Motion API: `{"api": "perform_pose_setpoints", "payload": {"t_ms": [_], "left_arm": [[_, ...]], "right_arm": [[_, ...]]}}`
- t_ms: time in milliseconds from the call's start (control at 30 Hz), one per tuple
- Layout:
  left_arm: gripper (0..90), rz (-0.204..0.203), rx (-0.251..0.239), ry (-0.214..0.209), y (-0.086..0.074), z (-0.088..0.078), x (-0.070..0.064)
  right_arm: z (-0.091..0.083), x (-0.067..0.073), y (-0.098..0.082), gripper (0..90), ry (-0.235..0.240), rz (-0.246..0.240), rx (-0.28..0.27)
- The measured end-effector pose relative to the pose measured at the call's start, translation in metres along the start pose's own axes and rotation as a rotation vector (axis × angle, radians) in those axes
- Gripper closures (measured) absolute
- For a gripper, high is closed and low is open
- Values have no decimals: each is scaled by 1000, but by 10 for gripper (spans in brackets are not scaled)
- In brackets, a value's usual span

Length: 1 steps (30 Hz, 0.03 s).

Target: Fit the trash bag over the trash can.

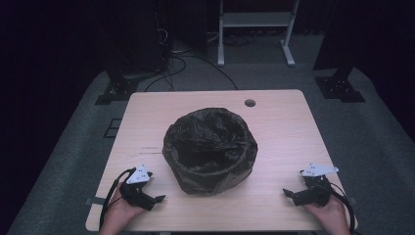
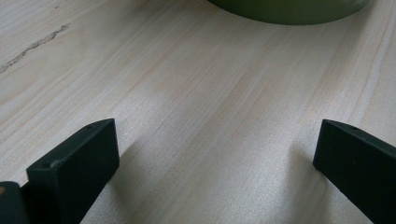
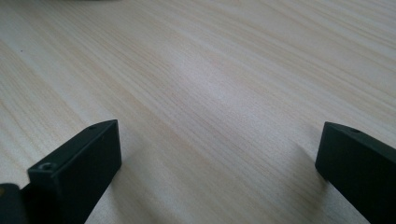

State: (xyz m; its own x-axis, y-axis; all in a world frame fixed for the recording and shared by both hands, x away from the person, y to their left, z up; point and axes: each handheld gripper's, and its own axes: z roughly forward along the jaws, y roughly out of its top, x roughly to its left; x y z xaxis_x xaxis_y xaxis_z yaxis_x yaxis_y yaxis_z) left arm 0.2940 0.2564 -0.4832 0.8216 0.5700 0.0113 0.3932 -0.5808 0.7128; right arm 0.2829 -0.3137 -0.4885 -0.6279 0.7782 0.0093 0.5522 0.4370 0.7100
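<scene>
Bin (image 1: 210, 152) lined with a black bag (image 1: 195, 129) at table (image 1: 284, 127) centre. Left gripper (image 1: 155, 199) at seven o'clock, right gripper (image 1: 288, 194) at five — both spread wide, gripping nothing, resting near the front edge.

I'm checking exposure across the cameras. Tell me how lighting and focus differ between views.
High view: dim, room nearly black, the bin bag losing detail, table evenly lit. Left gripper view: bright, wood grain sharp, soft shadows beside the left tool, green bin base slightly blurred. Right gripper view: bright, pale glare mid-table, near edges of the right tool soft.
</scene>
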Motion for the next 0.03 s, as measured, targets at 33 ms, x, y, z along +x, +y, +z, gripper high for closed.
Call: {"api": "perform_pose_setpoints", "payload": {"t_ms": [33], "left_arm": [[0, 0, 0, 0, 0, 0, 0]], "right_arm": [[0, 0, 0, 0, 0, 0, 0]]}}
